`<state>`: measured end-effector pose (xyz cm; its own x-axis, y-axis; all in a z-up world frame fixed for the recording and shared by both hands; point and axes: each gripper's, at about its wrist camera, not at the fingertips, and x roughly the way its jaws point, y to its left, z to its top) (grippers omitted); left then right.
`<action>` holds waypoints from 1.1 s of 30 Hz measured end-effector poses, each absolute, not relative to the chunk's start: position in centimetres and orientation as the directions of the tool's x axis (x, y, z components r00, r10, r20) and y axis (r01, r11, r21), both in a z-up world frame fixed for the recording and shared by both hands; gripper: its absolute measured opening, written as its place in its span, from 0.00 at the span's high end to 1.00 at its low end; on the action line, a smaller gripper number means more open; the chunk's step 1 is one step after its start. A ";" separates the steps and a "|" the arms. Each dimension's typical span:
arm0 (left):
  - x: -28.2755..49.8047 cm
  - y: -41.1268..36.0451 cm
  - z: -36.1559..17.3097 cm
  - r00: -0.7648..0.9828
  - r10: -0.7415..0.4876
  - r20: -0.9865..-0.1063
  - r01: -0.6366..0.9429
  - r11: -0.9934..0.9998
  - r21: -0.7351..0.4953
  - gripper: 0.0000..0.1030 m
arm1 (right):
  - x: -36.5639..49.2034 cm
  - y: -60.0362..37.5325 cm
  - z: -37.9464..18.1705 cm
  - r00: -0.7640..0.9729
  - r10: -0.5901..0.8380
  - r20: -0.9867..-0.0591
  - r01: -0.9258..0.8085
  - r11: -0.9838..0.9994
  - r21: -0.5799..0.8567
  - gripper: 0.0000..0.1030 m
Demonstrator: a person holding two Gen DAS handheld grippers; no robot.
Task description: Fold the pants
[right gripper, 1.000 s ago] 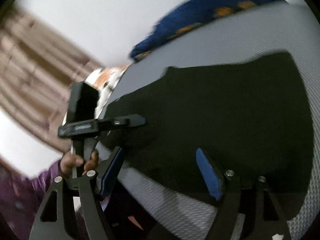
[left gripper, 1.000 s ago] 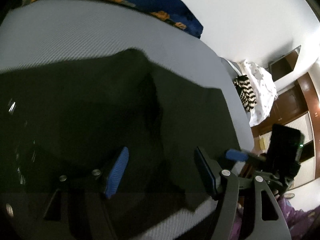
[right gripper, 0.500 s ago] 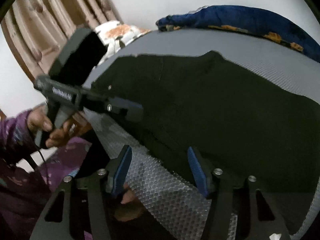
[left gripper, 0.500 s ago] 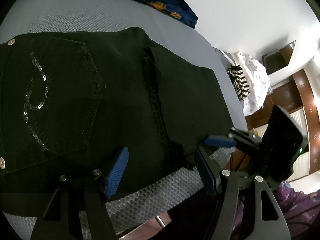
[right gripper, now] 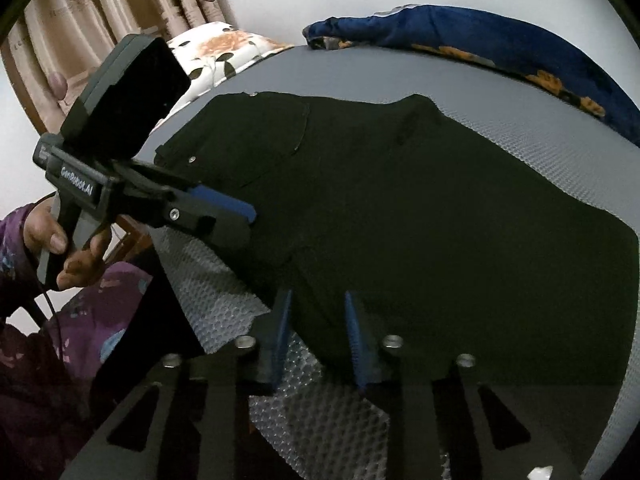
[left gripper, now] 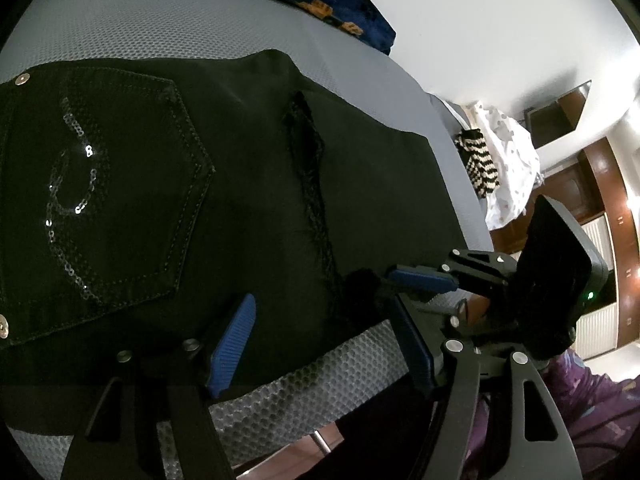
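Garment: black denim pants with a sequinned back pocket (left gripper: 224,184) lie spread on the bed, pocket side up, near hem edge just inside the mattress edge.
Left tool: the left gripper with blue ribbed pads (left gripper: 320,344) hangs over the near edge of the cloth, jaws wide apart, nothing between them.
Right tool: the right gripper with blue pads (right gripper: 316,332) has its jaws narrowed, a gap remaining, with the near fabric edge between the pads; whether the pads actually bite cannot be told.
Risk, grip: if the right pads catch only the top layer, the lower layer would likely stay behind and the fold skew.
Risk, uneven lift: one tool is at the cloth and the other empty; lifting now would probably twist the garment.
Risk, snag: the frayed slit in the cloth (left gripper: 312,184) sits close to the right fingertips and could catch a pad.
Risk, slip: the garment is near the bed edge; a pull toward the person could drag it off.
Surface: grey honeycomb-textured mattress cover (left gripper: 160,28).
Room: dark blue blanket with orange pattern (right gripper: 500,44) at the far side; floral pillow (right gripper: 224,48) and beige curtains (right gripper: 120,4); white wall (left gripper: 480,32); heaped white and striped laundry (left gripper: 504,160) beside brown wooden cabinets (left gripper: 600,184).
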<state>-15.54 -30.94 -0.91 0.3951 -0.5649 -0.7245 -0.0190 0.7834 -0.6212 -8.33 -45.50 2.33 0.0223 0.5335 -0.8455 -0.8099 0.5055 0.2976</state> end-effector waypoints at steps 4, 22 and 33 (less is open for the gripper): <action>-15.2 -30.9 -0.9 0.388 -0.570 -0.724 -0.016 0.782 -0.623 0.32 | -7.8 -46.1 2.4 0.026 0.548 -0.836 -0.781 0.533 0.325 0.88; -15.3 -30.7 -1.1 0.385 -0.579 -0.719 -0.021 0.773 -0.634 0.32 | -5.7 -47.8 1.4 -0.124 0.664 -0.737 -0.649 0.507 0.566 0.70; -15.3 -30.7 -1.1 0.386 -0.582 -0.716 -0.022 0.769 -0.638 0.31 | -6.7 -46.5 2.0 -0.079 0.600 -0.796 -0.737 0.503 0.452 0.70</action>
<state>-15.26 -30.72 -1.14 0.3858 -0.5823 -0.7156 -0.0225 0.7695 -0.6383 -6.67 -46.51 1.97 -0.0787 0.6000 -0.7961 -0.7370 0.5027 0.4517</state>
